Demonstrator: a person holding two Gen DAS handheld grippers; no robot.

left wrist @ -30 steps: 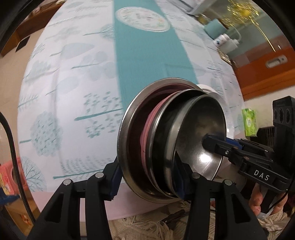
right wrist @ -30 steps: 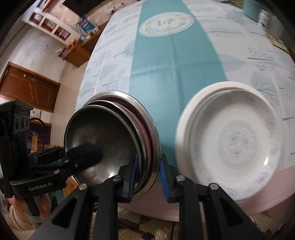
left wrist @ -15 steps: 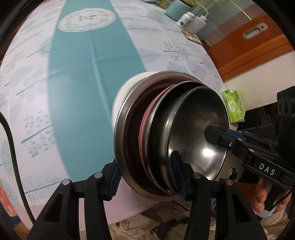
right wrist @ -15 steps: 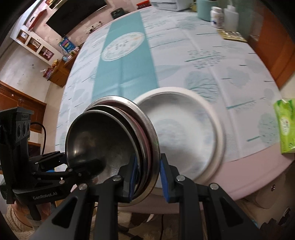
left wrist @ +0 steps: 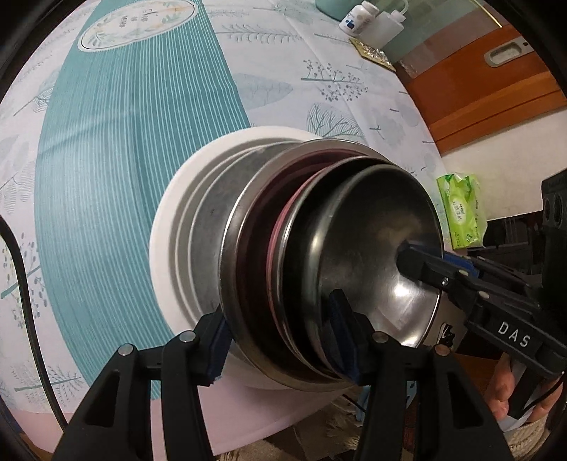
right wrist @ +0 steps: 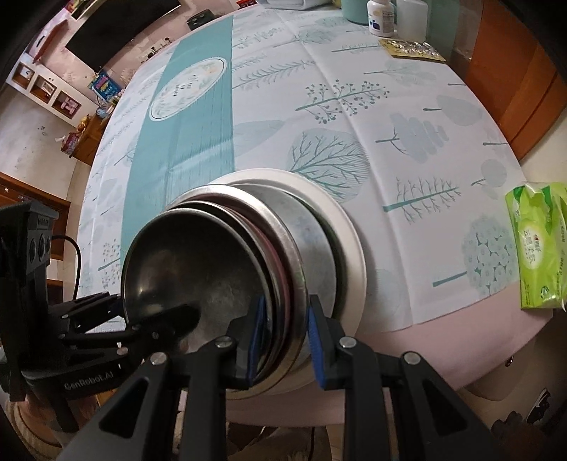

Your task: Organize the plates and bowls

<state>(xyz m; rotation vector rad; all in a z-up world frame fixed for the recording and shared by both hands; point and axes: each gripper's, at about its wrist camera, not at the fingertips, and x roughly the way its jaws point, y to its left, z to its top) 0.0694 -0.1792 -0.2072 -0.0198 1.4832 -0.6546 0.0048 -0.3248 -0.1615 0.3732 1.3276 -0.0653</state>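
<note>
Stack [left wrist: 340, 255]: nested metal bowls and plates with a pink rim among them, held tilted on edge between both tools, its underside right over the white plate.
Top bowl [right wrist: 198, 280]: shiny steel, hollow facing the cameras, innermost of the stack.
White plate [left wrist: 177, 227]: lies flat on the counter near the front edge, partly covered by the stack; whether the stack touches it cannot be told.
Left tool [left wrist: 280, 337]: clamped on the stack's rim, one blue pad under the outer plate, the other inside the top bowl.
Right tool [right wrist: 283, 333]: clamped on the opposite rim, pads narrowly apart with the stacked rims between them; in the left view its finger [left wrist: 421, 266] reaches into the top bowl.
Hand [left wrist: 510, 397]: partly seen below the right tool's body, at the lower right of the left view.
Counter [right wrist: 407, 149]: round, under a pale cloth printed with trees and a teal strip down the middle.
Tissue pack [right wrist: 538, 244]: green, at the counter's right edge, well apart from the plates.
Bottles [right wrist: 381, 17]: white, at the far side of the counter.
</note>
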